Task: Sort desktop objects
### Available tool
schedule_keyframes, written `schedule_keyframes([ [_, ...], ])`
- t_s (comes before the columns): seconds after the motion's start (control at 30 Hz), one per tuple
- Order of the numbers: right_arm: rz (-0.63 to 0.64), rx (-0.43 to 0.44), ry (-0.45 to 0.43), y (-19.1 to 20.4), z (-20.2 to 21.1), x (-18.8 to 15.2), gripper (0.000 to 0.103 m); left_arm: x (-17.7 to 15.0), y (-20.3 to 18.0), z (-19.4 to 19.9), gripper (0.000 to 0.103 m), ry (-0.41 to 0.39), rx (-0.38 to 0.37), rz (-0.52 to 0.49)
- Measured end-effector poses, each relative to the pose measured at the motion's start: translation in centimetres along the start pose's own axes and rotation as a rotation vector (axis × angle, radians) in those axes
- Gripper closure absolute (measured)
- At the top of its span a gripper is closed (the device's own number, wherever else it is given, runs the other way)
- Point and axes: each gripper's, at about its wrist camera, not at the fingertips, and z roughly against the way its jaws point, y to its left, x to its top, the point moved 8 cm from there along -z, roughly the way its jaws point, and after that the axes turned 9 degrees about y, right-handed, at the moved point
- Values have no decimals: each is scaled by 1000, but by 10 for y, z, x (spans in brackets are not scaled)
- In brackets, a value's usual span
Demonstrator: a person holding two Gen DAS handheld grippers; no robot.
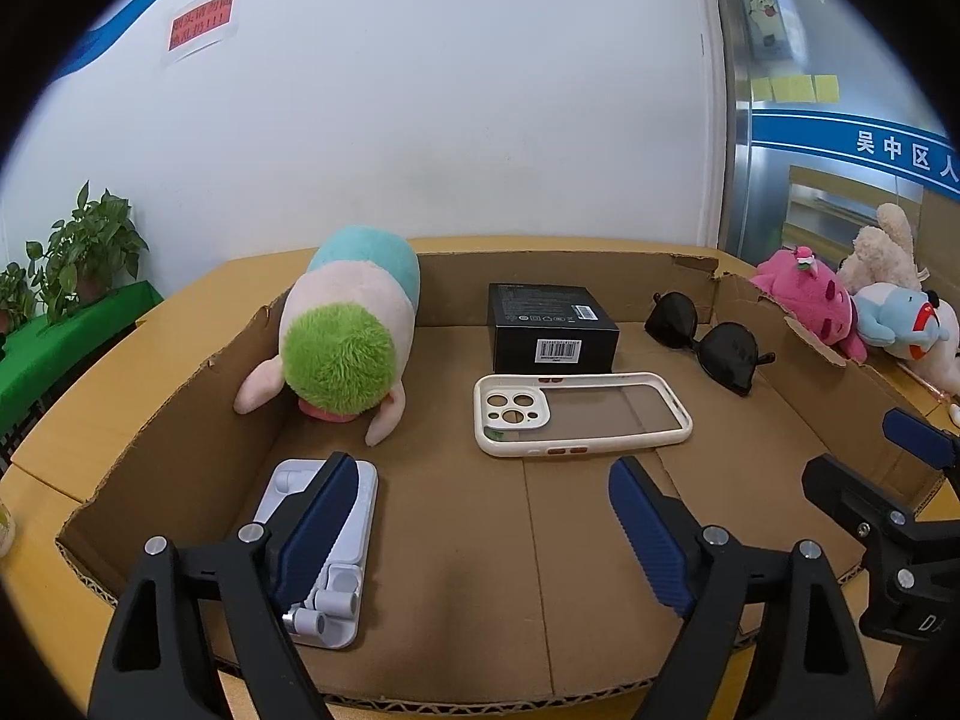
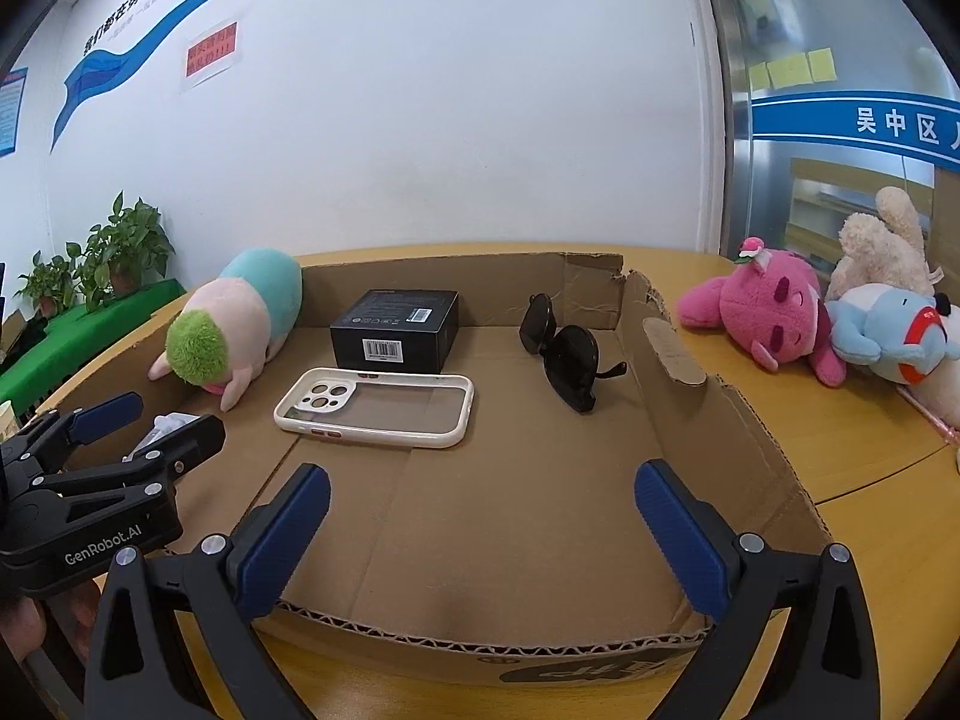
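A shallow cardboard tray (image 1: 492, 552) (image 2: 708, 420) lies on a yellow table. In it are a plush toy with green hair (image 1: 342, 336) (image 2: 228, 324), a black box (image 1: 552, 330) (image 2: 396, 330), a white phone case (image 1: 579, 414) (image 2: 375, 408), black sunglasses (image 1: 708, 336) (image 2: 564, 348) and a white folding stand (image 1: 327, 552) (image 2: 162, 426). My left gripper (image 1: 480, 522) (image 2: 144, 420) hovers open at the tray's near left, its left finger over the stand. My right gripper (image 2: 483, 528) (image 1: 870, 450) stands open above the tray's near edge, nothing between its fingers.
Outside the tray on the right lie a pink plush (image 1: 810, 294) (image 2: 774, 312), a blue and white plush (image 1: 912, 324) (image 2: 888, 330) and a cream plush (image 2: 882, 246). Potted plants (image 1: 78, 252) (image 2: 114, 252) stand on a green surface at the far left. A white wall rises behind the table.
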Motion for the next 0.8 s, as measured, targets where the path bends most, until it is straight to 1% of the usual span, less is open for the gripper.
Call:
schedule_keyframes([
  [0.17, 2, 5, 4, 1, -1, -1, 0, -1, 1, -2, 14, 9, 9, 5],
  [0.8, 3, 6, 1, 2, 0, 0, 0, -1, 1, -2, 14, 8, 6, 2],
])
